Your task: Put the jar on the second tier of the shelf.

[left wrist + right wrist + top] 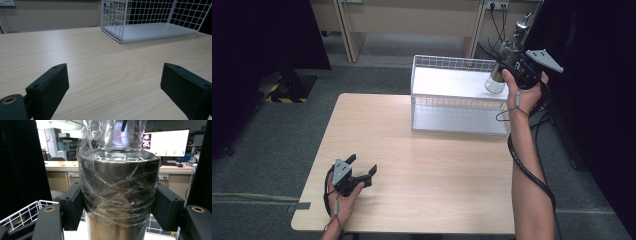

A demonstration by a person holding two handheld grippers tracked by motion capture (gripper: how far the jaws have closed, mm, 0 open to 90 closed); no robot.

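Clamping wrapped steel bottle (pixel 507 60) upright, spout up, right gripper (pixel 518 67), left gripper (pixel 362 167) apart.

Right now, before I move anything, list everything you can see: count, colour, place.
Table: one, light wood, centre.
Wire basket: one, white, far right part of the table, nothing resting in it.
Bottle: one, steel and glass, plastic-wrapped, held tilted above the basket's right end.
Desks: beige, beyond the table.
Monitor: one, lit, on a far desk.
Floor: grey carpet.
Left gripper: black, open, on the table's near left.
Right gripper: black, shut on the bottle.
Right forearm: one, bare, right edge of the table.
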